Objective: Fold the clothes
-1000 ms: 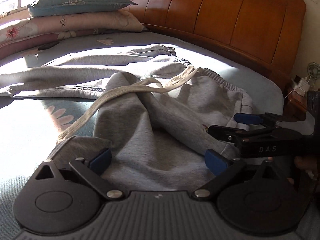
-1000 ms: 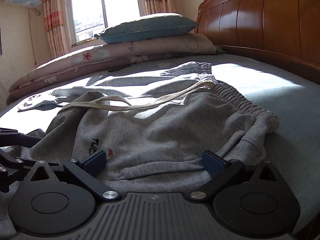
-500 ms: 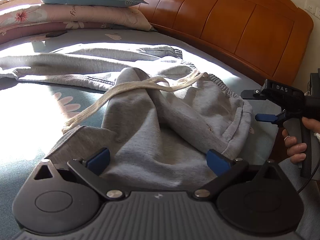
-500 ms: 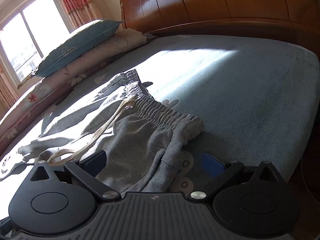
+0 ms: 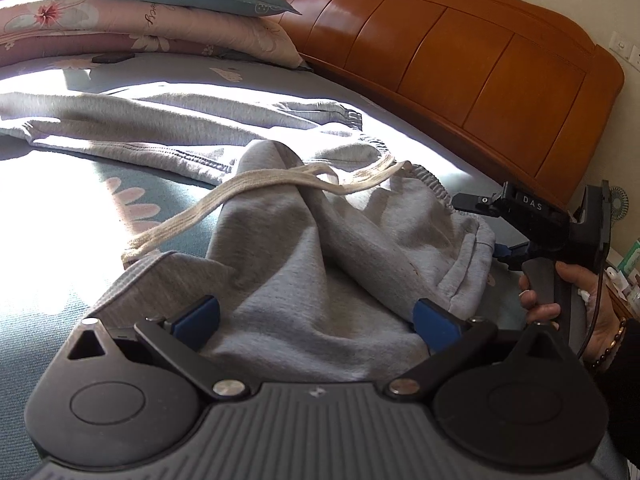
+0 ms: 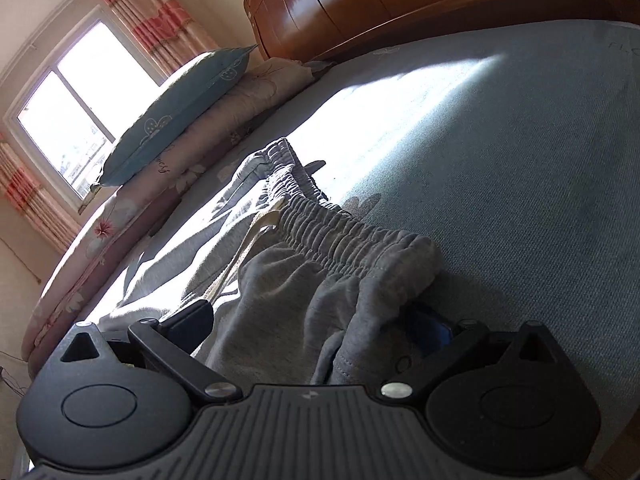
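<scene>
Grey sweatpants (image 5: 320, 256) lie crumpled on the blue bed sheet (image 5: 52, 208), with a cream drawstring (image 5: 240, 196) looped across them. My left gripper (image 5: 316, 316) is open, its blue pads astride the rumpled fabric near the waist. My right gripper (image 6: 316, 328) is open at the elastic waistband (image 6: 340, 236) corner, with cloth lying between its fingers. The right gripper also shows in the left wrist view (image 5: 500, 232), held in a hand at the waistband's right end. The pant legs (image 5: 160, 120) stretch away to the left.
A wooden headboard (image 5: 460, 64) runs along the far side. Stacked pillows and a folded quilt (image 5: 160, 12) sit at the back left. A window with striped curtains (image 6: 80, 100) is behind them. The bed's edge and a bedside stand with small items (image 5: 624, 272) are at the right.
The right gripper has swung from the pants' front round to the right end of the waistband and tilted. The left gripper has shifted slightly; the pants lie the same.
</scene>
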`<state>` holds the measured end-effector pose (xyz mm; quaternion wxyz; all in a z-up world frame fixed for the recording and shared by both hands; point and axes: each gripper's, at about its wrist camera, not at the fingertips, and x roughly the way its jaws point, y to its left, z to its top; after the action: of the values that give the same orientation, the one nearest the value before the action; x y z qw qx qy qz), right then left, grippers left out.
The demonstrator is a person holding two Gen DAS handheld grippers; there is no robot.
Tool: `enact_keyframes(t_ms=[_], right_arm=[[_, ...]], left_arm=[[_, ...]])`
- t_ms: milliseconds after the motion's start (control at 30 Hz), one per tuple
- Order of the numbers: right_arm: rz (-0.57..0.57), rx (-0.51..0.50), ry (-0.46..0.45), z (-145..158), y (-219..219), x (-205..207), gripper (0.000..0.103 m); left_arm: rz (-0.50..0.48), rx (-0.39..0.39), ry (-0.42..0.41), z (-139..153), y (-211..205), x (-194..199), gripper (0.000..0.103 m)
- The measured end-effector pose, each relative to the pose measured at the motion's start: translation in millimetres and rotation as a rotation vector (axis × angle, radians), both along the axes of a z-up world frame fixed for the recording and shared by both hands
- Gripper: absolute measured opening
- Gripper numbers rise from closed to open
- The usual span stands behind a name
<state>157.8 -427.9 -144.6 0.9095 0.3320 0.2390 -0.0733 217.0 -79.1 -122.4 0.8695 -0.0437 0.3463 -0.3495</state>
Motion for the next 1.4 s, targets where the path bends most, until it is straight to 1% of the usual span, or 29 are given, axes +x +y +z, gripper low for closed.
enact_keyframes(t_ms=[33,100,167,267,333,367,400,433,467,500,533,567,633,667,767,867,933,1033,1067,1100,1133,1167,1267,1400], right_arm=[[0.016,-0.041,-0.001,-1,4,1,0.103],[0.037,-0.117,0.025,2,12,6,0.103],[0.042,-0.155,0.047,4,17,8,0.103],[0.02,-0.12,0.056,6,10,6,0.095],[0.007,-0.102,0.075,8,4,5,0.081],[-0.001,-0.098,0.085,9,1,5,0.077],[-0.018,-0.107,0.104,9,0,5,0.063],[-0.035,-0.117,0.124,10,-2,5,0.044],[-0.049,-0.137,0.158,10,-4,7,0.037],[-0.051,-0.141,0.168,10,-5,7,0.029],[-0.049,-0.144,0.177,12,-5,8,0.023],[-0.046,-0.148,0.186,13,-5,8,0.021],[-0.055,-0.195,0.195,22,-4,10,0.018],[-0.067,-0.22,0.192,27,-4,10,0.018],[-0.096,-0.21,0.196,33,-16,13,0.017],[-0.062,-0.189,0.267,23,-19,20,0.02],[-0.072,-0.202,0.252,25,-14,14,0.03],[-0.1,-0.211,0.206,35,-8,2,0.04],[-0.105,-0.222,0.184,41,-4,-3,0.042],[-0.106,-0.237,0.169,45,-2,-6,0.048],[-0.098,-0.264,0.149,52,3,-8,0.051],[-0.081,-0.3,0.124,61,9,-10,0.051],[-0.03,-0.361,0.079,82,21,-10,0.051],[0.041,-0.391,0.028,110,34,-2,0.052]], left_arm=[[0.0,0.002,-0.002,0,0,0,0.102],[0.002,-0.002,0.001,0,0,0,0.102],[0.004,-0.012,0.005,0,1,1,0.102],[0.005,-0.018,0.007,-1,2,1,0.102],[0.005,-0.013,0.001,-1,1,1,0.102],[0.004,-0.008,-0.003,-1,1,0,0.102],[0.003,-0.004,-0.007,-1,0,-1,0.102],[0.002,0.001,-0.012,-1,0,-1,0.102],[0.001,0.005,-0.015,-1,-1,-1,0.102],[0.001,0.006,-0.015,-1,-1,-1,0.102],[0.002,0.005,-0.014,0,-1,-1,0.102],[0.002,0.001,-0.012,0,0,-1,0.102],[0.005,-0.013,0.0,1,2,1,0.102],[0.007,-0.021,0.007,1,3,2,0.102],[0.01,-0.038,0.022,1,5,4,0.102],[0.005,-0.029,0.016,2,3,3,0.102],[0.004,-0.02,0.01,2,2,2,0.102],[-0.004,0.0,0.0,3,0,0,0.102],[-0.007,0.008,-0.005,4,-1,-1,0.102],[-0.006,0.011,-0.009,6,-1,-2,0.102],[-0.007,0.002,-0.012,8,0,-3,0.102],[-0.008,-0.006,-0.014,10,1,-4,0.102],[-0.013,-0.048,-0.031,17,6,-7,0.102],[-0.014,-0.079,-0.056,22,10,-8,0.102]])
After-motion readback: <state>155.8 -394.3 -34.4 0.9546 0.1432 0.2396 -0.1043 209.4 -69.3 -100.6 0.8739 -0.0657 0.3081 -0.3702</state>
